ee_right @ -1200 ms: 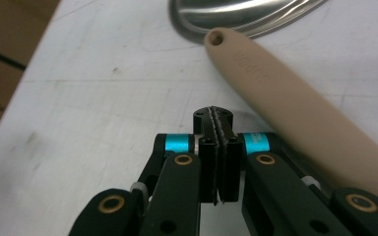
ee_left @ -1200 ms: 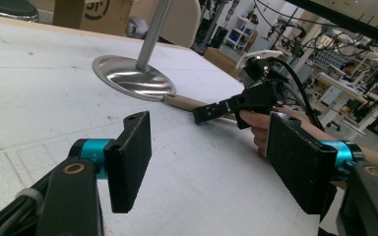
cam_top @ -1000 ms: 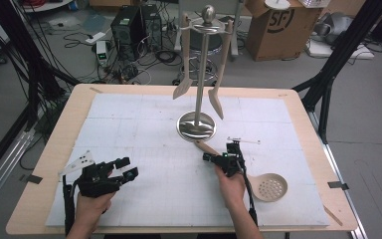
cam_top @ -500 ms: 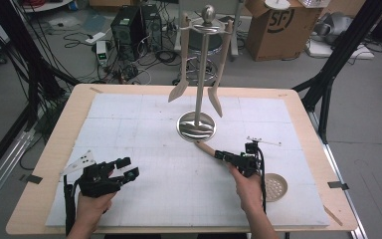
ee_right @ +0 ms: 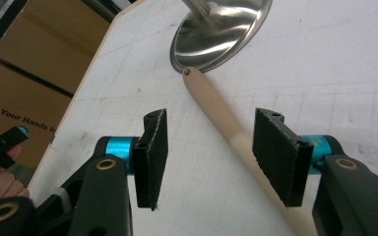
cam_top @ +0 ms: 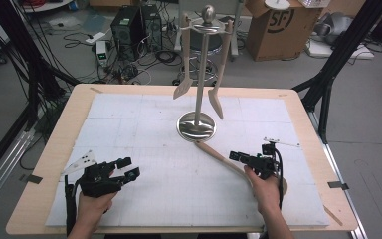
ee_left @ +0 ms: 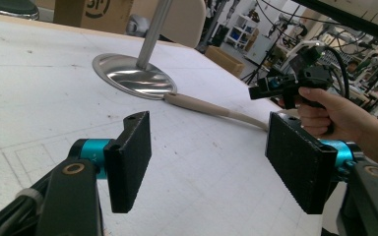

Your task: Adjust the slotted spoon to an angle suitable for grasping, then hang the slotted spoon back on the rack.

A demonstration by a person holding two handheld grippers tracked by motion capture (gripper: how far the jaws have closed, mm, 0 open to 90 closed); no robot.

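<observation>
Straddling the wooden skimmer handle (ee_right: pixel 226 129), the right gripper (ee_right: pixel 209 142) stood wide open, empty; it needed lowering squarely before closing.

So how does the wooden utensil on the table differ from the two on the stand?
The utensil on the table lies flat between the right gripper's open fingers, its handle tip by the stand's base. The two hanging utensils dangle upright, untouched. All are pale wood.

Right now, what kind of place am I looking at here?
Probably a robotics lab or workshop, not a kitchen: black computer towers and tangled cables sit on the grey floor, brown cardboard boxes stand behind the wooden table, and black metal rig poles frame it.
</observation>
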